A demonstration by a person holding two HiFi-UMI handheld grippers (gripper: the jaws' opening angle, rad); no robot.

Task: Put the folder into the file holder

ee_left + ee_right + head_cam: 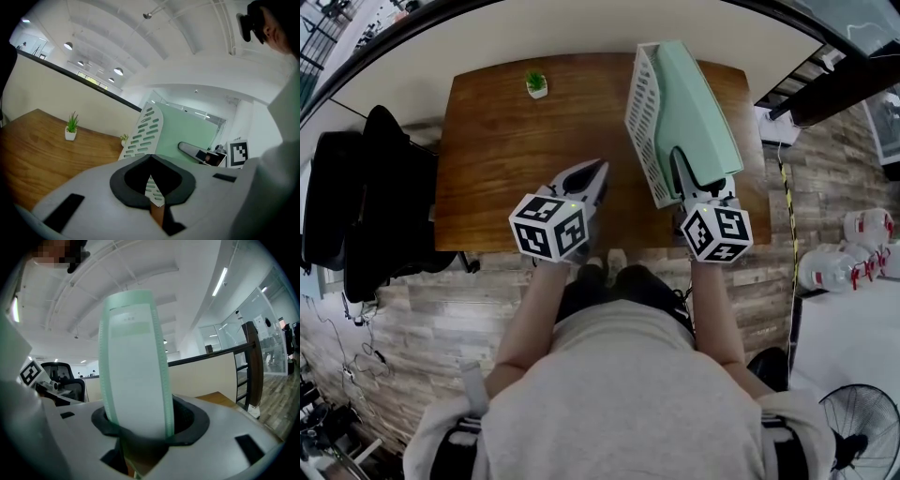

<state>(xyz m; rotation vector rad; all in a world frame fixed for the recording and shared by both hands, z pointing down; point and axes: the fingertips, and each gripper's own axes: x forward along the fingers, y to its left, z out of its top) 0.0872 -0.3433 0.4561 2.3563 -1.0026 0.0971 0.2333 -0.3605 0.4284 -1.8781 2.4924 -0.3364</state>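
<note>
The mint-green folder (698, 112) stands on edge in the white slotted file holder (645, 112) at the right of the wooden desk (506, 169). My right gripper (682, 161) is at the folder's near end, and in the right gripper view the folder's spine (133, 371) rises between the jaws of the right gripper (136, 427); a dark gap shows at its right edge, so the jaws stand open around it. My left gripper (595, 171) hovers over the desk left of the holder, shut and empty. From the left gripper (152, 180) I see the holder (147, 129) and folder (187, 131).
A small potted plant (536, 84) stands at the desk's far edge. A black chair draped with dark things (356, 206) is left of the desk. Water bottles (853, 258) and a fan (862, 422) stand on the floor at the right.
</note>
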